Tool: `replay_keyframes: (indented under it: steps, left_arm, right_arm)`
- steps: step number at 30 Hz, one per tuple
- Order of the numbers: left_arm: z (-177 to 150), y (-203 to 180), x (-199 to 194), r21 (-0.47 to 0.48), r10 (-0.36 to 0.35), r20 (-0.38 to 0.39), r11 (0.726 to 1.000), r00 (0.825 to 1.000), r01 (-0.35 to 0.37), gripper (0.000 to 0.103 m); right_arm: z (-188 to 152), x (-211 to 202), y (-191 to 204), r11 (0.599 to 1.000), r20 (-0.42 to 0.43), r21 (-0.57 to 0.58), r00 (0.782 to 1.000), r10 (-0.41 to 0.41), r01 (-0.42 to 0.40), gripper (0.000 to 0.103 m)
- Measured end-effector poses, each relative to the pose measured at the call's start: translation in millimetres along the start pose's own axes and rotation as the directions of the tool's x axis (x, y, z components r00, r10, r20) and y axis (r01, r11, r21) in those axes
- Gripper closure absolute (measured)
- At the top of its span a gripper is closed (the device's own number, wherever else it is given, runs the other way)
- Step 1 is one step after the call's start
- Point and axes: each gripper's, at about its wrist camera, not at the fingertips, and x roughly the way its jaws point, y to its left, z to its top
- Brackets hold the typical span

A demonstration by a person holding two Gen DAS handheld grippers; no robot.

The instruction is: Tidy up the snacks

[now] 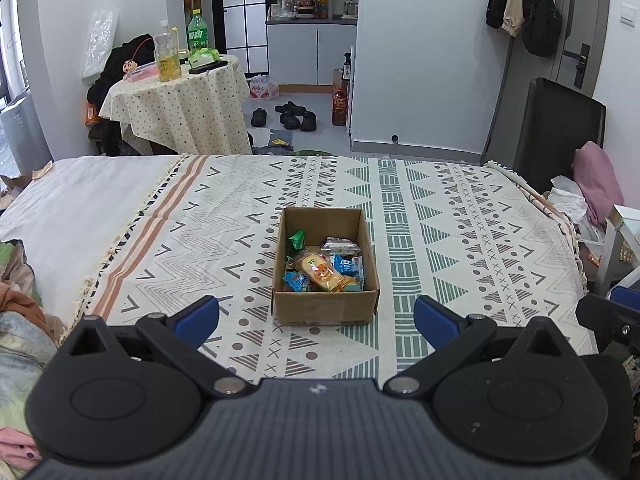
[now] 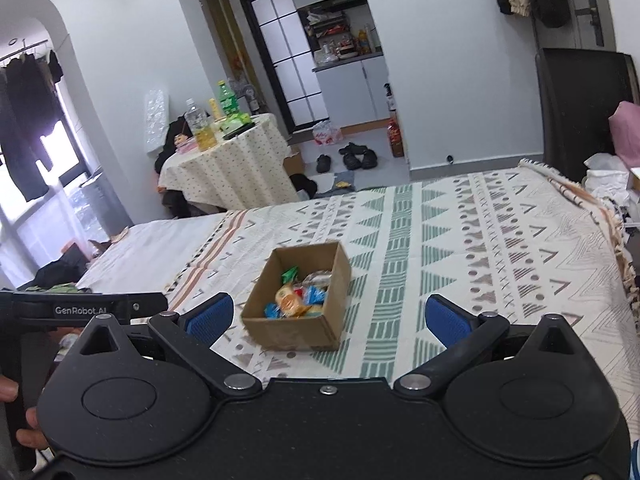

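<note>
Cardboard box (image 1: 325, 303) sits on the patterned cloth (image 1: 440, 240), roughly mid-surface, open top up. Bare cloth on all four sides of it; the far edge of the cloth and both side edges lie well apart from the box. To the left the cloth's fringed border gives way to a plain white sheet (image 1: 80, 200). At the right edge, a dark panel (image 1: 560, 132) and a pink bundle (image 1: 598, 184) crowd the corner.

Box is oblong. In the left wrist view its long axis runs straight away from the camera, short wall nearest. In the right wrist view the same box (image 2: 292, 332) reads skewed, near corner toward the lens, long axis slanting away to the right.

Inside: wrapped snacks (image 1: 324, 270) heaped toward the near end — orange, blue, green and silver packets. Far end of the box floor shows bare.

Left gripper (image 1: 316, 318) jaws spread wide, nothing between them, just short of the box's near wall. Right gripper (image 2: 328, 316) likewise spread wide and empty, box framed between its blue pads (image 2: 444, 318).
</note>
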Motion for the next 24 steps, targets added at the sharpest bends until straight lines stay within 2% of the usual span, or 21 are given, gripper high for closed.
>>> replay_keyframes:
  steps: [5,24]
  left_arm:
    - [-6,4,-3,0.008,-0.004,-0.002,1.0,1.0,0.004,0.0]
    - [-14,16,-8,-0.007,0.011,-0.002,1.0,1.0,-0.012,0.0]
  right_arm:
    - [-4,-5,4,0.999,-0.011,-0.038,1.0,-0.025,0.025,0.0]
    - [-11,-2,9,0.999,-0.026,-0.046,1.0,-0.006,0.005,0.0]
